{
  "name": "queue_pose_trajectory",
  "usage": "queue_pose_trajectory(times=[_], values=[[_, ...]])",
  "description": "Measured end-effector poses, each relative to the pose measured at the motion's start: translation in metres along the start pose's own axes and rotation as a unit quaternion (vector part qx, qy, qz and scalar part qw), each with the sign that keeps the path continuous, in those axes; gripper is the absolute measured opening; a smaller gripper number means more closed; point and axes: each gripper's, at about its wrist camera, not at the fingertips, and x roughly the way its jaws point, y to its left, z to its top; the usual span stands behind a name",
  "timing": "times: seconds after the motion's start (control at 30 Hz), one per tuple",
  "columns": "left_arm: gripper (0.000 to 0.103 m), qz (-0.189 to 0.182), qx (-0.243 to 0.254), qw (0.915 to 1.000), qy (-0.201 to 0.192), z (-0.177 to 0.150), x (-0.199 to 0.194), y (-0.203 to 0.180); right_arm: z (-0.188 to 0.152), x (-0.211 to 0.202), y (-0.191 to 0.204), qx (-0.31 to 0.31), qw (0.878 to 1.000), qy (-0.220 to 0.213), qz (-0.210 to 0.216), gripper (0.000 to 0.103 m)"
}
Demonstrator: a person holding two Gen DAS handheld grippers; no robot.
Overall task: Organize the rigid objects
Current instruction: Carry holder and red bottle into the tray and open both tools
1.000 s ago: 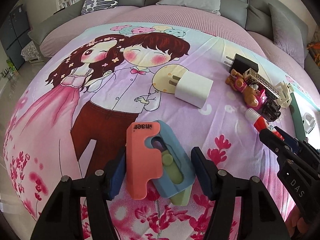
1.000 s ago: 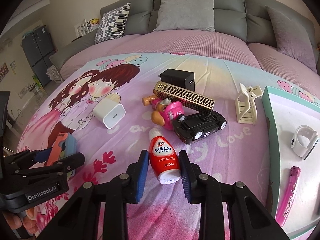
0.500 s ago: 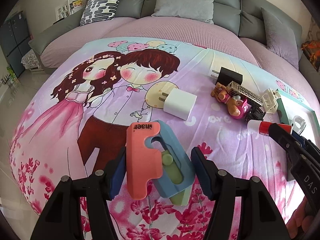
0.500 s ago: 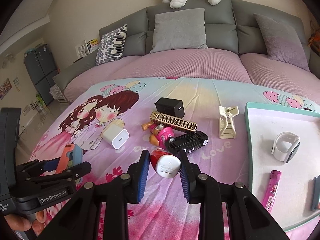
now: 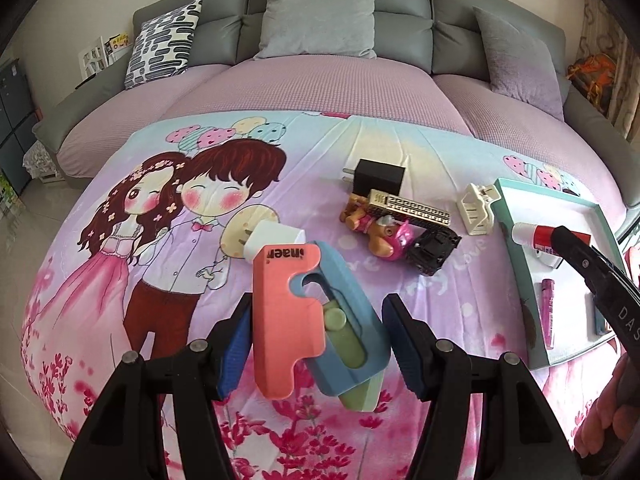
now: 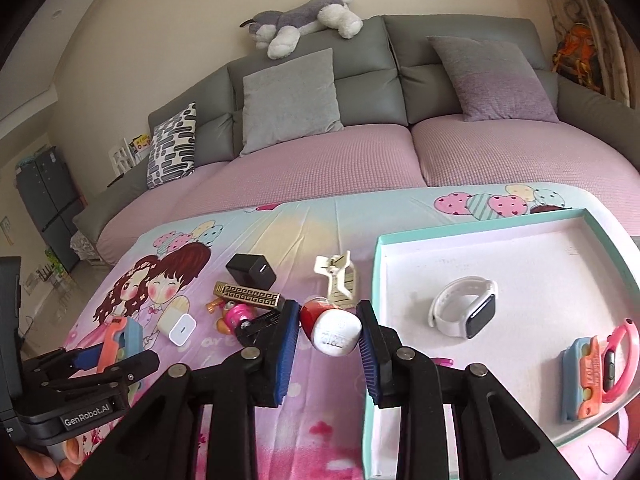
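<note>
Partly done: white smartwatch, pink pen and another folding toy already in the teal tray. Left gripper clamped on the orange-and-blue folding toy; right gripper squeezing the red-and-white bottle, lifted near the tray edge. Still loose on the bed sheet: white charger, black charger, gold-and-black bar, pink pup figure, black car, cream clip.
</note>
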Motion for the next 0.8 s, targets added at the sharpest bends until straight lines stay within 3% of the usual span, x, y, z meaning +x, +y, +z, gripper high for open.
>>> queue_pose_trajectory(times=[0.47,0.8], values=[[0.065,-0.057,0.108,0.9925,-0.011,0.02,-0.003,-0.125,0.001,-0.024,-0.107,0.092,0.99,-0.02,-0.107,0.031],[0.065,-0.089,0.168,0.9818,0.003,0.017,0.006,-0.193,-0.001,-0.038,-0.142,0.134,0.981,-0.035,-0.134,0.032]])
